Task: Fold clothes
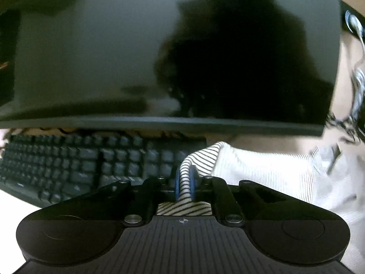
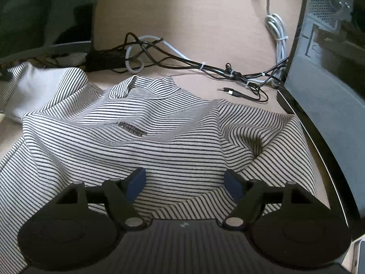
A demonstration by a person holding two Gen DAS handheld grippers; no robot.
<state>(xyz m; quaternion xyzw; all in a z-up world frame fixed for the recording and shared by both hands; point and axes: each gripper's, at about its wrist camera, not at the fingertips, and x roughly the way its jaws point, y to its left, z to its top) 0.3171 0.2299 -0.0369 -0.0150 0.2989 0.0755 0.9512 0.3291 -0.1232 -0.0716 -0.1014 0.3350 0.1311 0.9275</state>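
Striped shirt point(image 2: 146, 137) is spread, rumpled, on the beige desk point(image 2: 205, 22); collar is seen beyond the right fingertips, a deep crease is raised ahead and to the right of them. No fold is judged completed yet.

Left gripper point(image 1: 185, 183): blue pads are closed on a bunched edge of the shirt point(image 1: 194, 159), cloth pinched between them and trailed back under the gripper body. Which edge is held (sleeve or hem) cannot be told. The rest of the fabric is draped off to the right of the fingers. Keyboard point(image 1: 68, 159) is seen just beyond and left of the fingertips, monitor point(image 1: 114, 57) above it.

Right gripper point(image 2: 186, 183): jaws are set wide, nothing is held. Both fingers point(image 2: 136, 182) are hovered over striped cloth, near the hem side; contact with the fabric cannot be confirmed.

Further out, right wrist view: cable tangle point(image 2: 159, 54) beyond the collar, loose plug point(image 2: 228, 90) ahead right, PC case point(image 2: 330, 91) at far right, close to the shirt's right edge.

Step in hand, as judged: grasp phase before the first fold. One edge is secured on the left, the matching grasp on the right is not yet made.

Next move calls for:
- right jaws to be lowered onto a single edge and closed, without extra layers being gathered
- both grips to be lifted together so the crease is pulled flat
- the carry to be kept clear of cables and keyboard; a snag is likely otherwise
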